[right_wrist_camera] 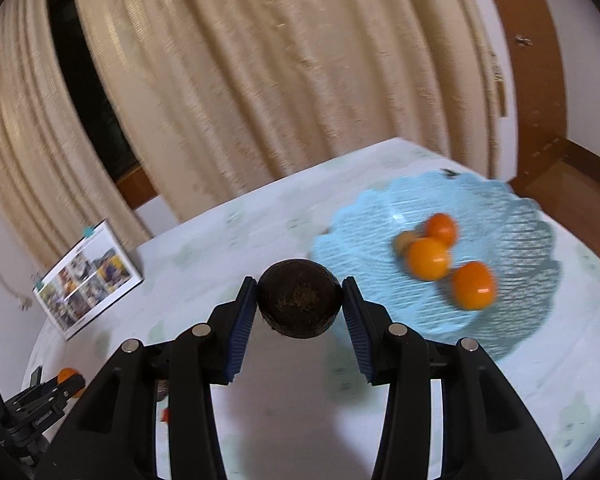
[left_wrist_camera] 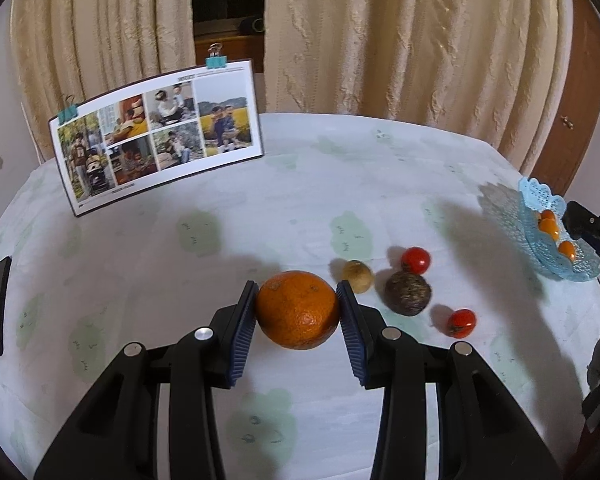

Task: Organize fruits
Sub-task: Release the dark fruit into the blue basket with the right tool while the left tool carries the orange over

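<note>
Black finger frames fill the bottom of both wrist views. Beyond the right gripper's (right_wrist_camera: 300, 300) fingertips, up and to their right, lies the largest thing, a pale blue lattice basket (right_wrist_camera: 512, 216), with three small orange fruits (right_wrist_camera: 428, 258) and a duller one already in it. Between the left gripper's (left_wrist_camera: 297, 308) ribbed blue pads sits an orange (left_wrist_camera: 297, 309), both pads pressed on its sides, the jaws parted only as wide as the fruit. The right gripper pinches a dark brown round fruit (right_wrist_camera: 300, 304) the same way, clear of the tablecloth (right_wrist_camera: 260, 220).

Just right of the left fingertips rest another dark fruit (left_wrist_camera: 408, 293), a tan one (left_wrist_camera: 358, 276) and two small red ones (left_wrist_camera: 416, 260).

The step in hand looks like carrying the dark fruit to the basket: it should travel over the rim, come low above a bare patch of lattice, then be let go gently so nothing rolls. Both grippers tilt downward at the table.
</note>
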`<state>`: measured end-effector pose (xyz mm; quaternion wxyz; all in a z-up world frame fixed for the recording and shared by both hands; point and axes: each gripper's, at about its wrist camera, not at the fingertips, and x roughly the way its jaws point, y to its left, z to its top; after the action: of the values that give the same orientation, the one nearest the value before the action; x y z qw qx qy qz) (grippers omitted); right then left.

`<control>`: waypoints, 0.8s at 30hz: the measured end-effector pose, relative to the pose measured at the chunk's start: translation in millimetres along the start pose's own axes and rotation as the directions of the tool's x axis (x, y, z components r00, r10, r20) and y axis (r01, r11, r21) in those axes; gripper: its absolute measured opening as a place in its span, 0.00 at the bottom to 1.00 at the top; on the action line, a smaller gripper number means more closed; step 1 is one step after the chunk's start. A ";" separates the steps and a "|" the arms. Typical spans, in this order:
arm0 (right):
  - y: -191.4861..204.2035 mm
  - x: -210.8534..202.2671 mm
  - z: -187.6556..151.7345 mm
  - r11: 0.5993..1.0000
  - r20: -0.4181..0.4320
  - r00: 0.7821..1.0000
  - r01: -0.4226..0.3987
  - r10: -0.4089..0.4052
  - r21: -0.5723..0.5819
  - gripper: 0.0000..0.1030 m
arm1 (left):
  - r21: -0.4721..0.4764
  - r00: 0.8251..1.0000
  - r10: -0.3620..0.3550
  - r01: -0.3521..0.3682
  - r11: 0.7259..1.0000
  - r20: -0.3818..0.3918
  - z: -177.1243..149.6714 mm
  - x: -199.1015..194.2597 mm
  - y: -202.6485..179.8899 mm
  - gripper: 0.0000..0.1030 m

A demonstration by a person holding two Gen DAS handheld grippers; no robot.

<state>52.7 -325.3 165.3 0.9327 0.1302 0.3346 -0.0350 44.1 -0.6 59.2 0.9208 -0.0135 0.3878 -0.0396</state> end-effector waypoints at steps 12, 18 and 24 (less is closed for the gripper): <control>-64.3 -22.3 -2.1 0.990 0.033 0.992 0.117 -0.120 0.078 0.44 | 0.066 0.999 -0.032 0.031 0.997 0.013 8.2 -5.8 -44.3 0.39; -75.6 -25.6 -3.7 0.989 0.034 0.993 0.109 -0.113 0.103 0.45 | 0.097 0.999 -0.049 0.047 0.994 0.022 15.0 -10.8 -68.0 0.39; -91.2 -40.7 -4.0 0.979 0.094 0.982 0.151 -0.165 0.139 0.51 | 0.143 0.996 -0.077 0.071 0.987 0.036 22.7 -15.1 -96.3 0.39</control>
<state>4.8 -413.0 168.1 0.9326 0.1623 0.2912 -0.1380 43.8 -95.4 91.1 0.9251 0.0366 0.3643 -0.1007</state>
